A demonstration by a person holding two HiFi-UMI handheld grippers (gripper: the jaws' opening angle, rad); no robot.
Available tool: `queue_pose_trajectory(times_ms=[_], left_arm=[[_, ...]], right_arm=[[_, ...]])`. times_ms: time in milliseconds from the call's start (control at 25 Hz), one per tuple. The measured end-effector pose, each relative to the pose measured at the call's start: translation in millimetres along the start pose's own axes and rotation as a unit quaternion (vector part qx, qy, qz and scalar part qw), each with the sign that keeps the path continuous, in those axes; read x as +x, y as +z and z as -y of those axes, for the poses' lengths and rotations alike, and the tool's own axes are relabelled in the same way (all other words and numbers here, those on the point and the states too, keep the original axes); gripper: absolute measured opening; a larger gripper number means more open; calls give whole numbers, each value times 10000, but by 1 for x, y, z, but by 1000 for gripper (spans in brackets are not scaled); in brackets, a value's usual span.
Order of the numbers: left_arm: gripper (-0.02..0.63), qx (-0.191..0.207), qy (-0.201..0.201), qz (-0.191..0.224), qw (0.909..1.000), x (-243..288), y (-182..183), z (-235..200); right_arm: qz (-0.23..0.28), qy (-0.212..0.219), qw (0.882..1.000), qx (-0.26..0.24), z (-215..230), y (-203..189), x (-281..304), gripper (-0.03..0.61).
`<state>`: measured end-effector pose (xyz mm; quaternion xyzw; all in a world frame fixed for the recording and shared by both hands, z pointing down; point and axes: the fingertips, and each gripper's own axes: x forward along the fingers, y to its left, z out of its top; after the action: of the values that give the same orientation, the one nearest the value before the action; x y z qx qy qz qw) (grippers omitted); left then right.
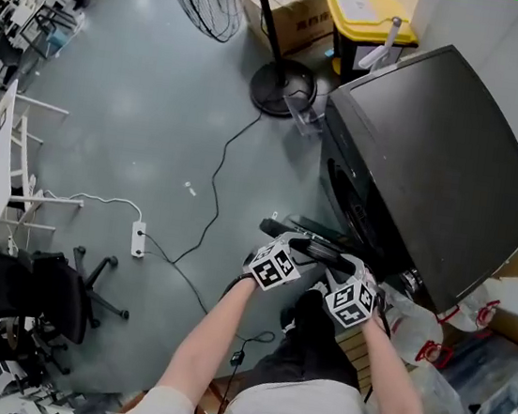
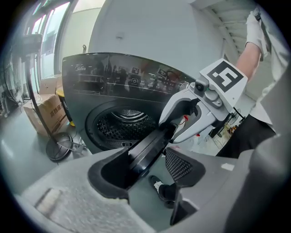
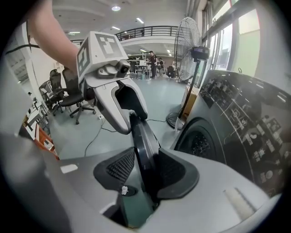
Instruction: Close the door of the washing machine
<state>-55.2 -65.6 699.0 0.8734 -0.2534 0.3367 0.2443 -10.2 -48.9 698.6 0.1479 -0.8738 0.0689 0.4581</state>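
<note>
The dark front-loading washing machine (image 1: 437, 149) stands at the right, its drum opening (image 1: 345, 199) uncovered. Its round door (image 1: 316, 242) is swung out towards me, and both grippers are at its free edge. In the left gripper view the door's edge (image 2: 150, 150) runs between the jaws of my left gripper (image 2: 148, 168); it lies against the left jaw, and the meshed right pad (image 2: 182, 164) stands apart from it. My right gripper (image 3: 145, 170) has the door rim (image 3: 143, 141) pinched between both pads. The drum (image 3: 198, 143) shows just beyond.
A fan's round base (image 1: 280, 86) and pole stand on the floor beside the machine, with a yellow bin (image 1: 368, 22) and a cardboard box (image 1: 290, 7) behind. A power strip (image 1: 138, 238) with cables lies left. Office chair (image 1: 30, 290) lower left; plastic bags (image 1: 431, 338) at right.
</note>
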Motion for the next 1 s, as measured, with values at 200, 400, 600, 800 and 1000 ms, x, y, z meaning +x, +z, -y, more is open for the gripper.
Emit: queue_pose_trajectory(times_ms=[200,400,600,800,1000], left_arm=[[252,141,-116,14,9998,5,14,-11],[259,206,-144,18,9997,10,22,-21],[261,276,-183,-8,9995,16,29,-28],[267,365,-154,191,9990,18,35,-35],[268,544,-411,430,9967,16,41,-35]], right_arm=[[-53,-65,9999,131,11,1,3,164],[-57,-272,9989,368,23,5,3,164],[-121,-360,9980,509,32,4,7,163],[-14,-449,9964,721,37,8,7,163],[-61,-738,9931,912,43,10,1,164]])
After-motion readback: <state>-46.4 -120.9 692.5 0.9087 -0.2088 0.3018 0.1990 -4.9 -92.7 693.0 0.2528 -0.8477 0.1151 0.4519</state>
